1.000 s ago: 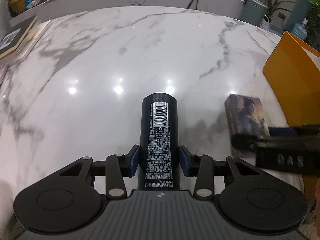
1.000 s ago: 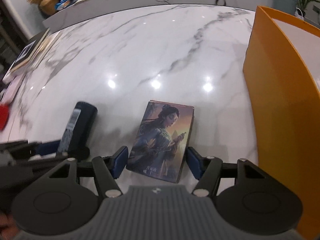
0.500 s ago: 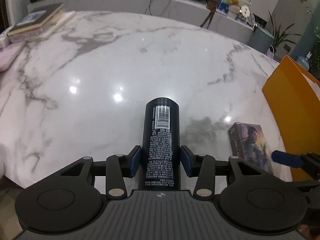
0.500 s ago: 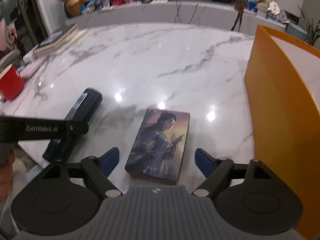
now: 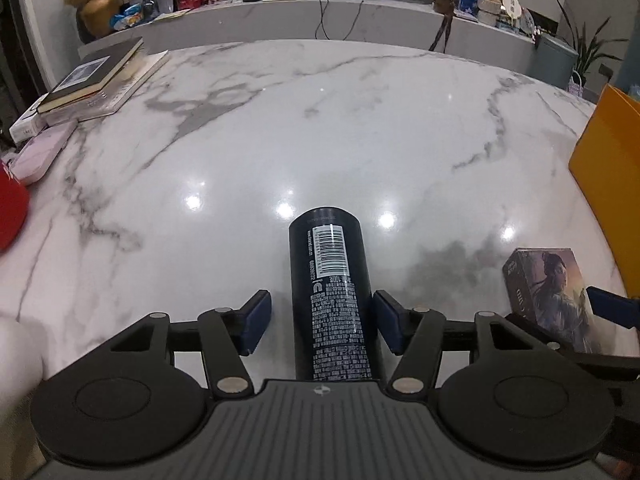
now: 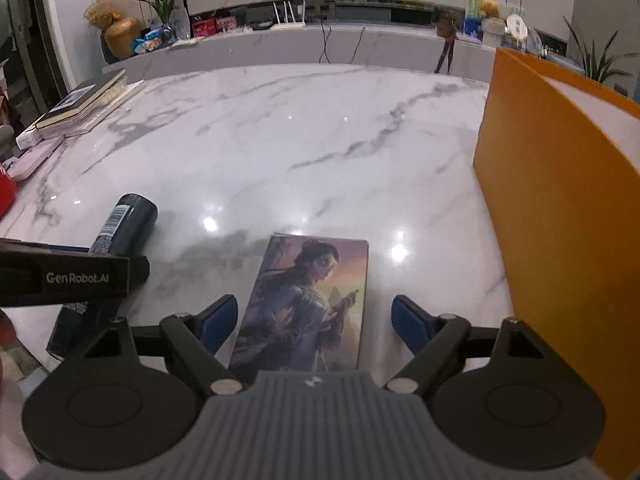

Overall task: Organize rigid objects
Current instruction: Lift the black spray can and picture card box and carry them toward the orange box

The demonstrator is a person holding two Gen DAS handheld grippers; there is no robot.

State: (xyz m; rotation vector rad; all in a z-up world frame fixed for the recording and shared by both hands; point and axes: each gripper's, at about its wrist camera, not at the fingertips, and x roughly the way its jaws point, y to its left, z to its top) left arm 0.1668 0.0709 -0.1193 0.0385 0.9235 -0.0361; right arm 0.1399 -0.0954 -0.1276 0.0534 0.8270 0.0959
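Left wrist view: the dark spray can (image 5: pixel 330 292) lies flat on the marble bench (image 5: pixel 320 128), long axis pointing away, between the spread, released left gripper (image 5: pixel 320 322). Right wrist view: the illustrated box (image 6: pixel 306 304) lies flat, lengthwise, within the released right gripper (image 6: pixel 314 322), orange bin (image 6: pixel 560 216) beside.

Both grippers sit low over the worktop (image 5: pixel 320 128): left gripper (image 5: pixel 320 322) and right gripper (image 6: pixel 314 322) each spread apart, gripping nothing.
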